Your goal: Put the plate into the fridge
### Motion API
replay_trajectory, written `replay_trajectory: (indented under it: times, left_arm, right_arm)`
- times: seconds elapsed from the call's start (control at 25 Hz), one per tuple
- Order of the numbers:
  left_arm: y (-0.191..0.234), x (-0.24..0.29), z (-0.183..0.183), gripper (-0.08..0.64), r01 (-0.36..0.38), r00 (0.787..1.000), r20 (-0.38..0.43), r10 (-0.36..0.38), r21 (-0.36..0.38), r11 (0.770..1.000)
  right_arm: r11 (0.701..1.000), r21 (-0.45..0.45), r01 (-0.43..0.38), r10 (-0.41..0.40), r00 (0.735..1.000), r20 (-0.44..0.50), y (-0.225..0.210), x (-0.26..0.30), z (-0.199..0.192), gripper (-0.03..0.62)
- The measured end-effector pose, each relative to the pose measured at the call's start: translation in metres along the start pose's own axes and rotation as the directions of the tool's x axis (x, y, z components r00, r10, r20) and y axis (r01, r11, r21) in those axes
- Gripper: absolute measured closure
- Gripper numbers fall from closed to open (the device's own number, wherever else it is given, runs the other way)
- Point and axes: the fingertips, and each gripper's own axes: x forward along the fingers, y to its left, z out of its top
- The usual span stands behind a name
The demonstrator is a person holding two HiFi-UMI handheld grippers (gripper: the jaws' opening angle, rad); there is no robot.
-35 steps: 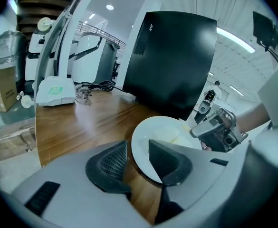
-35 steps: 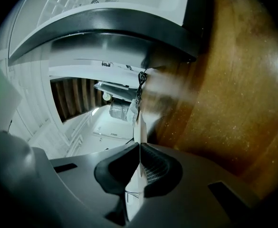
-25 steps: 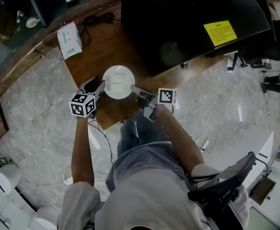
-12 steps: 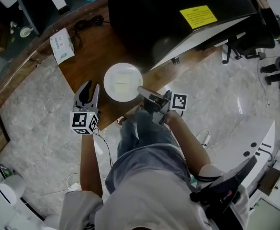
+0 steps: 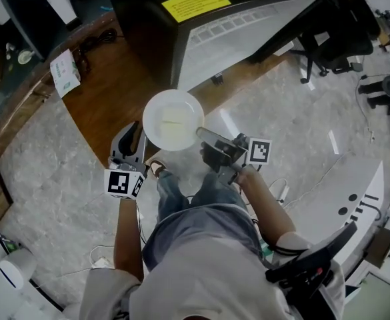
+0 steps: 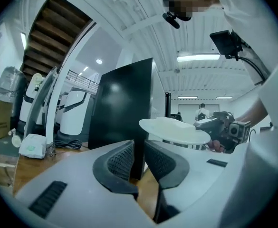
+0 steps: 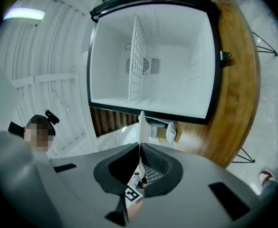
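Note:
A white plate (image 5: 173, 119) hangs in the air in front of the black fridge (image 5: 248, 35), whose door stands open on a white inside. My right gripper (image 5: 203, 135) is shut on the plate's right rim; in the right gripper view the rim (image 7: 141, 125) shows edge-on between the pads. The left gripper (image 5: 132, 133) is just left of the plate and apart from it. Its jaws have just been closing, a narrow gap is left and nothing is between them. In the left gripper view the plate (image 6: 174, 129) floats level beside the fridge's dark side (image 6: 122, 108).
The fridge stands on a wooden platform (image 5: 108, 92) with a tissue pack (image 5: 65, 72) and a black cable on it. A wire shelf (image 7: 138, 61) divides the fridge's white inside. Office chairs stand at the far right on the marble floor (image 5: 41, 172).
Both grippers rose and moved toward the fridge, lifting the plate off the wooden platform. The left gripper came away from the plate's left edge and its jaws narrowed. The fridge's open inside came into view.

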Motion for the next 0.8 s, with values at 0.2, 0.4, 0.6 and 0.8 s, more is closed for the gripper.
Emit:
replay_trajectory:
  times: [0.2,0.4,0.6,0.8]
  left_arm:
    - [-0.122,0.046,0.013,0.529,-0.041,0.999,0.017,0.040,0.038,0.998]
    - [-0.243,0.120,0.032,0.541,-0.099,0.992,0.080,0.094,0.062,0.993]
    - [-0.313,0.188,0.060,0.541,-0.154,0.978,0.153,0.140,0.083,0.985]
    - [-0.323,0.243,0.094,0.541,-0.167,0.968,0.205,0.141,0.114,0.979]
  right_arm:
    - [0.999,0.016,-0.039,0.039,0.999,-0.003,0.030,-0.118,0.045,0.568]
    - [0.998,-0.016,-0.061,0.060,0.997,-0.038,0.059,-0.233,0.125,0.568]
    - [0.995,-0.042,-0.088,0.087,0.996,-0.034,0.092,-0.290,0.208,0.568]
    - [0.990,-0.078,-0.117,0.112,0.992,-0.055,0.118,-0.267,0.277,0.568]
